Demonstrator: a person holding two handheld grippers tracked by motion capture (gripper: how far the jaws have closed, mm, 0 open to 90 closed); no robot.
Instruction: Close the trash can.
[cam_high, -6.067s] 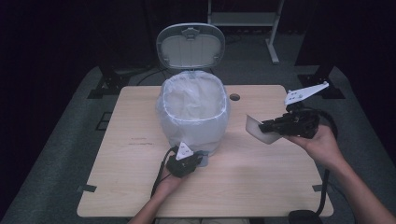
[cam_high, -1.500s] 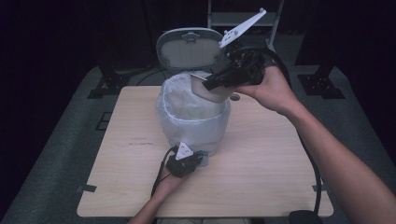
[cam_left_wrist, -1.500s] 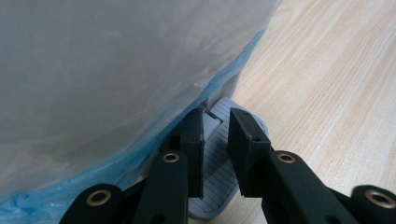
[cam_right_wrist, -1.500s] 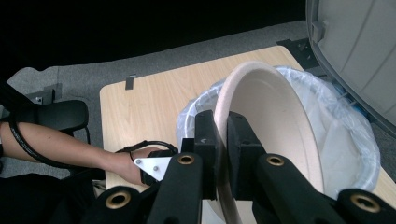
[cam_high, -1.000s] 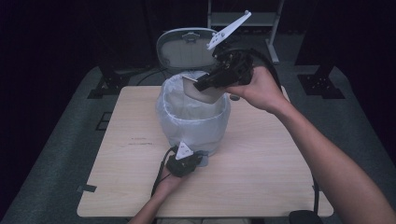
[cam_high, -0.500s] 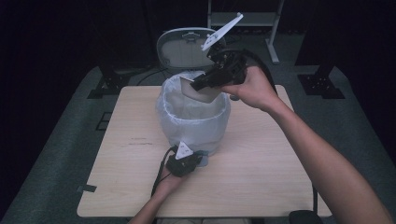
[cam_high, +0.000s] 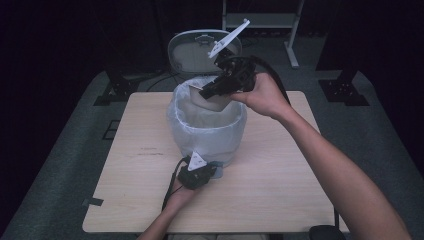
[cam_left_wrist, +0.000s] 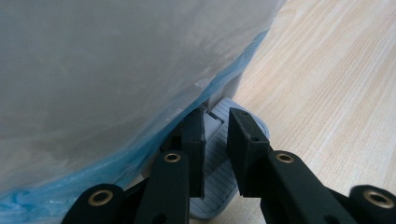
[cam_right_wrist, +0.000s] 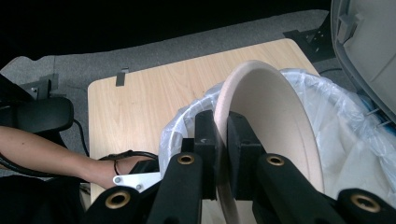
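The bin (cam_high: 207, 127), lined with a plastic bag, stands open on the table (cam_high: 300, 200), lid (cam_high: 192, 47) up, because the left gripper (cam_left_wrist: 215, 140), jaws together, presses its pedal (cam_left_wrist: 219, 182). The right gripper (cam_right_wrist: 221, 140) is clamped on the rim of a bowl (cam_right_wrist: 271, 130), held edge-up over the opening, hollow facing the lid; dropping it remains

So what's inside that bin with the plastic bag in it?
The bin shows its white plastic liner, and a beige bowl gripped by the right gripper tilts over its opening. The bowl covers the bottom.
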